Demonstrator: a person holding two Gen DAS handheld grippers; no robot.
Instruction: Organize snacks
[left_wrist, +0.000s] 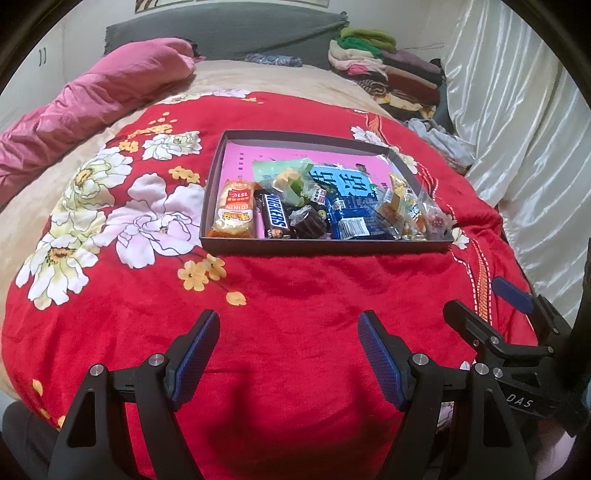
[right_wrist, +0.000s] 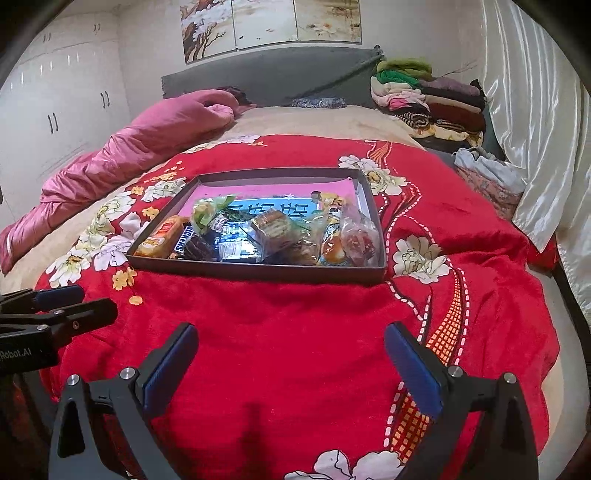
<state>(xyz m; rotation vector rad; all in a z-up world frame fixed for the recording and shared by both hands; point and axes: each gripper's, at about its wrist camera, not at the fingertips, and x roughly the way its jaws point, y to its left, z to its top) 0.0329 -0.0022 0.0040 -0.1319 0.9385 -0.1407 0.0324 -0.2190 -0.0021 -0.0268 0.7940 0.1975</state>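
Note:
A shallow dark box (left_wrist: 325, 246) (right_wrist: 258, 271) sits on a red flowered blanket (left_wrist: 288, 295) (right_wrist: 295, 325). It holds several snacks: an orange packet (left_wrist: 234, 212) (right_wrist: 162, 236), a Snickers bar (left_wrist: 275, 216) (right_wrist: 183, 238), a blue packet (left_wrist: 354, 199) and clear bags of sweets (left_wrist: 402, 206) (right_wrist: 354, 236). My left gripper (left_wrist: 288, 328) is open and empty, well short of the box. My right gripper (right_wrist: 291, 339) is open and empty too, also in front of the box. Each gripper shows at the edge of the other's view.
A pink quilt (left_wrist: 92, 107) (right_wrist: 129, 147) lies at the left. Folded clothes (left_wrist: 388, 70) (right_wrist: 428, 99) are stacked at the back right. A white curtain (left_wrist: 517, 110) (right_wrist: 535, 129) hangs on the right. White wardrobes (right_wrist: 55, 103) stand at the left.

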